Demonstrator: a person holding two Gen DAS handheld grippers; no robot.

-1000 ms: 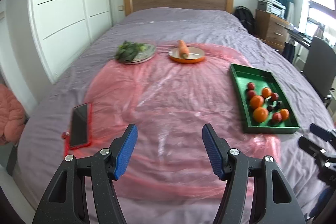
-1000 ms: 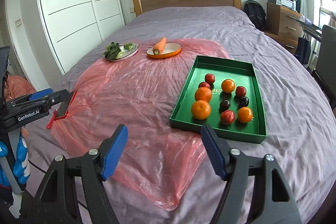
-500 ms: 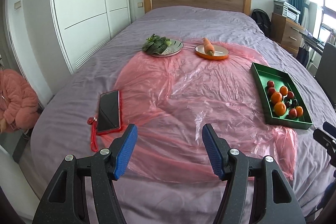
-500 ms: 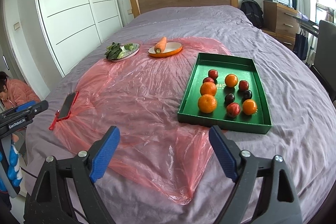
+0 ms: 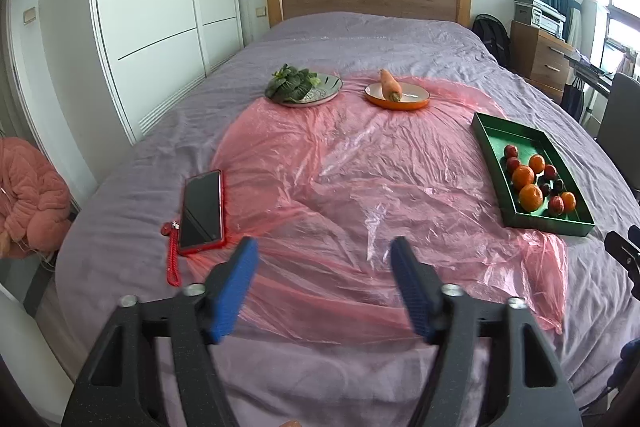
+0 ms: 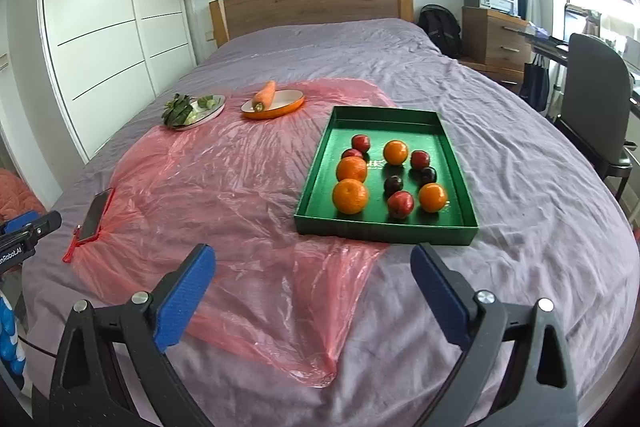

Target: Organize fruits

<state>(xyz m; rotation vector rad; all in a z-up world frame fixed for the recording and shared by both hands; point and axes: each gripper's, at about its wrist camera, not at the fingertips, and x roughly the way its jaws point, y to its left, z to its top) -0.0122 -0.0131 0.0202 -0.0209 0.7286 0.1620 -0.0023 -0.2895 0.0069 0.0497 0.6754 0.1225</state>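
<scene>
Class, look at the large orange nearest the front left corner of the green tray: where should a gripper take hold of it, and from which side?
Grip the orange across its round middle, coming from above. The green tray wall blocks a low approach, and another orange sits close behind, so set the jaws left and right.

Your left gripper (image 5: 322, 263) has just been opening up, jaws apart with nothing between them, tilted down and forward. Your right gripper (image 6: 312, 281) is spread even wider, also empty, pointing down at about the same slant.
</scene>
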